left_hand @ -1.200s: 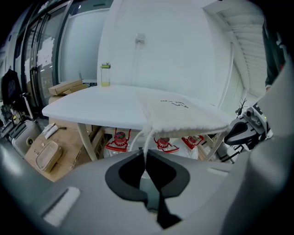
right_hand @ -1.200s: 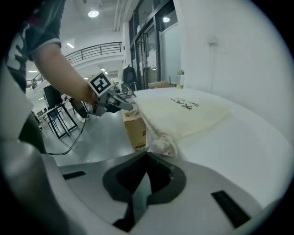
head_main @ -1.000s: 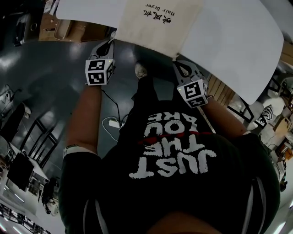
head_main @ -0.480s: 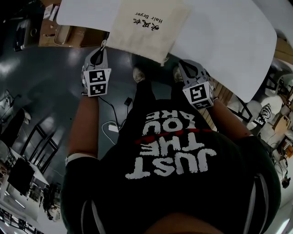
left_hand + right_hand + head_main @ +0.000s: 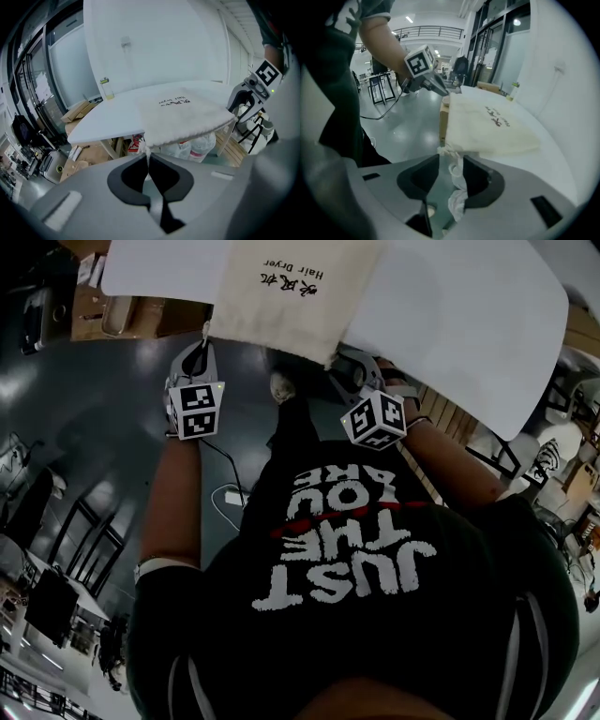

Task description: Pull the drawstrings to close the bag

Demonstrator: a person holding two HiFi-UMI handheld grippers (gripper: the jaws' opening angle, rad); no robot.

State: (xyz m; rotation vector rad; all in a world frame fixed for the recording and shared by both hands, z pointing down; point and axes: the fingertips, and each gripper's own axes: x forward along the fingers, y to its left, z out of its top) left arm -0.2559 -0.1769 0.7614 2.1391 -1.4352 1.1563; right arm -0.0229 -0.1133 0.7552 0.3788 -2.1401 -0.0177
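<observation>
A cream drawstring bag (image 5: 291, 296) with black print lies on the white table (image 5: 450, 306), its gathered mouth hanging over the near edge. My left gripper (image 5: 204, 338) is at the bag's left corner. In the left gripper view it (image 5: 147, 157) is shut on the thin white drawstring (image 5: 148, 151) that runs up to the bag (image 5: 183, 117). My right gripper (image 5: 339, 367) is at the right corner. Its jaws (image 5: 451, 171) have just been opening, and the knotted right drawstring (image 5: 457, 199) lies loose between them, against the right jaw.
The table's near edge runs just past both grippers, with dark glossy floor below. A power strip and cable (image 5: 230, 495) lie on the floor by the person's shoe (image 5: 284, 385). Cardboard boxes (image 5: 122, 310) and plastic bags (image 5: 197, 143) sit under the table. A small bottle (image 5: 105, 88) stands far off.
My right gripper has swung left toward the bag's right corner and rolled, its marker cube now turned. The bag sits slightly further left. My left gripper has hardly moved.
</observation>
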